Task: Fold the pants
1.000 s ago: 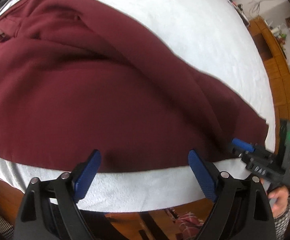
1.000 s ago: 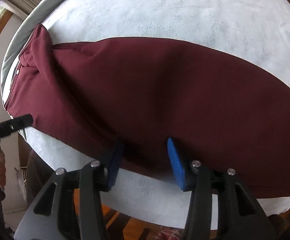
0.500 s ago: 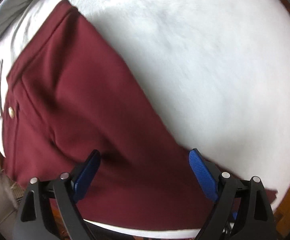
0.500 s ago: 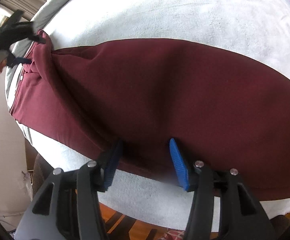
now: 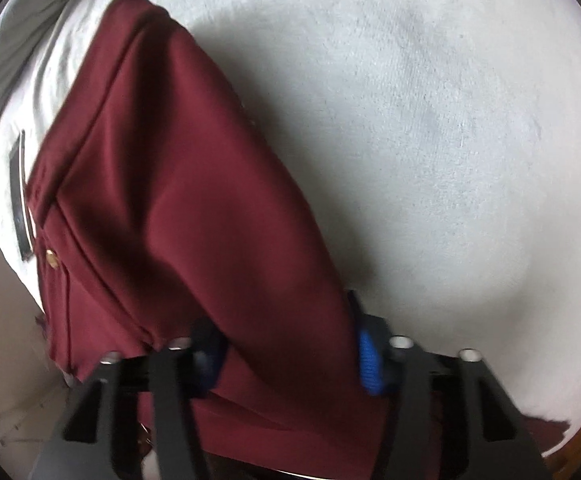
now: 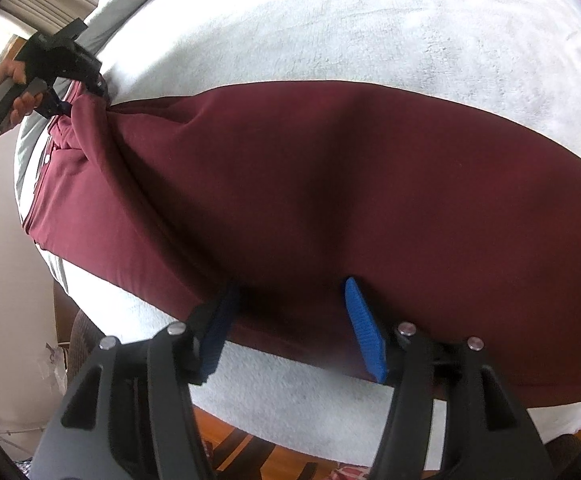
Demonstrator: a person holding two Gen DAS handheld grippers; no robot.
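Maroon pants point(image 6: 330, 184) lie lengthwise across a white fleece-covered table point(image 6: 330, 32), waist end at the left. In the left wrist view the waistband and brass button point(image 5: 52, 258) show at the left, and the pants point(image 5: 194, 216) run between my left gripper's point(image 5: 286, 354) blue pads, which stand apart around a raised ridge of cloth; I cannot tell if they pinch it. The left gripper also shows in the right wrist view point(image 6: 62, 68), at the waist's far corner. My right gripper point(image 6: 290, 332) is open over the pants' near edge mid-leg.
A grey sheet point(image 5: 6, 80) lies under the white cover at the left end. Wooden floor point(image 6: 250, 444) shows below the table's near edge. A dark flat strip point(image 5: 20, 216) lies on the cover beside the waistband.
My left gripper swung from the pants' near edge to the waist end and came down over the cloth, jaws narrowing. The right gripper stayed over the near edge.
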